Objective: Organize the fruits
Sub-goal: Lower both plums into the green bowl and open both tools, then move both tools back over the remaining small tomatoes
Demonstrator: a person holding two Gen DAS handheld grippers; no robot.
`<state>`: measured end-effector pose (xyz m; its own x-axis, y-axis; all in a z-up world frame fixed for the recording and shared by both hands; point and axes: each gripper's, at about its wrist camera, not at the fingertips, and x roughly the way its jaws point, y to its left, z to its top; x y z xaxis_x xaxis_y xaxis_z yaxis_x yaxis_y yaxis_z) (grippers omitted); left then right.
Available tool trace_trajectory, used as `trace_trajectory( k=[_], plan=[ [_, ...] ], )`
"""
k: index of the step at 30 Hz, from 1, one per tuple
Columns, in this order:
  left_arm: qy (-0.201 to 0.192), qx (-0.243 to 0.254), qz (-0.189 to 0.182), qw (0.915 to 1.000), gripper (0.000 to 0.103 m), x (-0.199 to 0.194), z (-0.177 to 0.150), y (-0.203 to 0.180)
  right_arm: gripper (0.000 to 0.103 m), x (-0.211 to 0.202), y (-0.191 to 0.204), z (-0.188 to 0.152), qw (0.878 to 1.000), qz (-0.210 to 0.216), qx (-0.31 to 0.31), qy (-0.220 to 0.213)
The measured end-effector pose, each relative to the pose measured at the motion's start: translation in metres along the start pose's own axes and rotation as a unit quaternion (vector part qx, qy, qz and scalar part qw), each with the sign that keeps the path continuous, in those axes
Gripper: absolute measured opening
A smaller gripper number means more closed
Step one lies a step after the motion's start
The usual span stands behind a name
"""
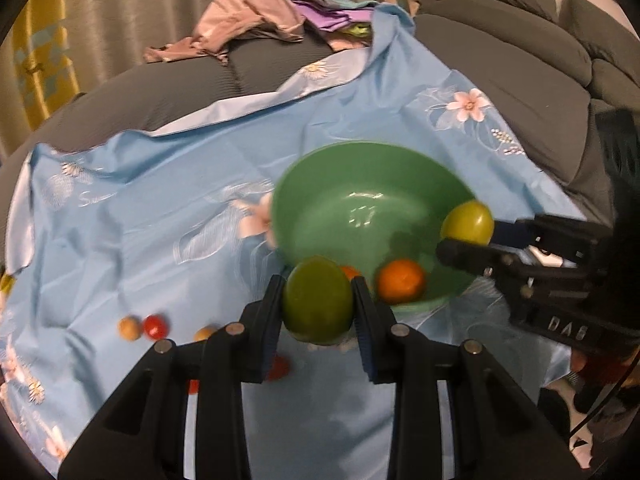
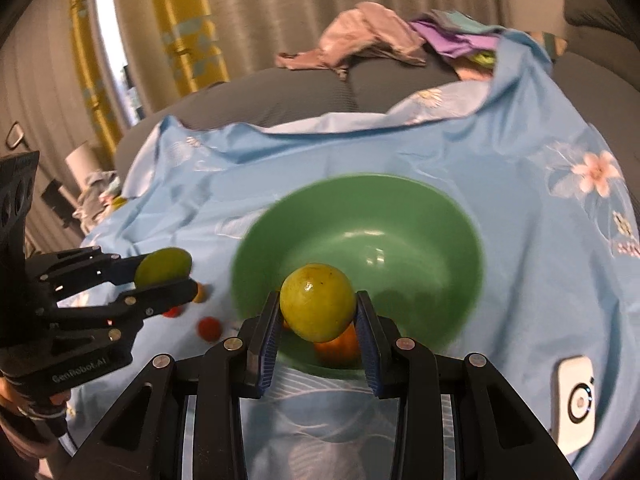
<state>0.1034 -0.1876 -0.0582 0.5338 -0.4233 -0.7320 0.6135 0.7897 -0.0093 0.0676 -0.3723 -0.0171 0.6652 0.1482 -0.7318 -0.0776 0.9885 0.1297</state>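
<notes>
Blue flowered cloth (image 1: 140, 200) covers a grey sofa (image 1: 500, 60), with a green bowl (image 1: 320, 184) set on it and clothes (image 1: 248, 20) heaped behind. We see the left gripper (image 1: 318, 304) clamped on a green fruit (image 1: 318, 300) at the bowl's near rim, and the right gripper (image 2: 318, 312) clamped on a yellow-green fruit (image 2: 318, 300) over the bowl — both fruits clear of the cloth. An orange (image 1: 401, 282) lies inside the bowl; small red and orange fruits (image 1: 144, 326) lie on the cloth to its left.
</notes>
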Motion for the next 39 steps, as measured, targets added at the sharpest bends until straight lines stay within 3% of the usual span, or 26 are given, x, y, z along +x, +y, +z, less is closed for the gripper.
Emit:
trace_trajectory(
  k=[11,14,16,20,21,22,29,34,39],
  plan=[
    [0.035,-0.011,-0.037,0.9986,0.033,0.043,0.014,-0.011,0.037,0.012,-0.009,-0.009,0.999,-0.018,0.002,0.03],
    [0.034,-0.014,-0.037,0.9986,0.043,0.04,0.014,-0.01,0.037,0.01,-0.013,-0.009,0.999,-0.018,0.011,0.029],
    [0.028,-0.018,-0.036,0.9988,0.056,0.035,0.014,-0.006,0.037,0.007,-0.015,-0.008,0.999,-0.019,0.017,0.024],
    [0.015,-0.024,-0.023,0.9993,0.066,0.013,0.007,0.006,0.038,-0.004,-0.021,-0.009,0.999,-0.019,0.039,0.008],
    [0.013,-0.029,-0.014,0.9994,0.074,0.004,0.001,0.011,0.038,-0.006,-0.022,-0.009,0.999,-0.016,0.045,0.005],
    [0.01,-0.033,-0.009,0.9994,0.076,-0.001,-0.003,0.015,0.038,-0.01,-0.025,-0.009,0.999,-0.013,0.052,0.0],
    [0.035,-0.084,0.064,0.9938,0.079,-0.046,-0.076,0.063,0.038,-0.026,-0.032,-0.022,0.996,0.005,0.085,-0.006],
    [0.068,-0.144,0.123,0.9796,0.079,-0.082,-0.137,0.101,0.038,-0.033,-0.021,-0.027,0.997,0.021,0.079,-0.002],
    [0.069,-0.194,0.139,0.9685,0.079,-0.111,-0.172,0.122,0.038,-0.033,0.006,-0.029,0.998,0.04,0.056,0.006]
  ],
)
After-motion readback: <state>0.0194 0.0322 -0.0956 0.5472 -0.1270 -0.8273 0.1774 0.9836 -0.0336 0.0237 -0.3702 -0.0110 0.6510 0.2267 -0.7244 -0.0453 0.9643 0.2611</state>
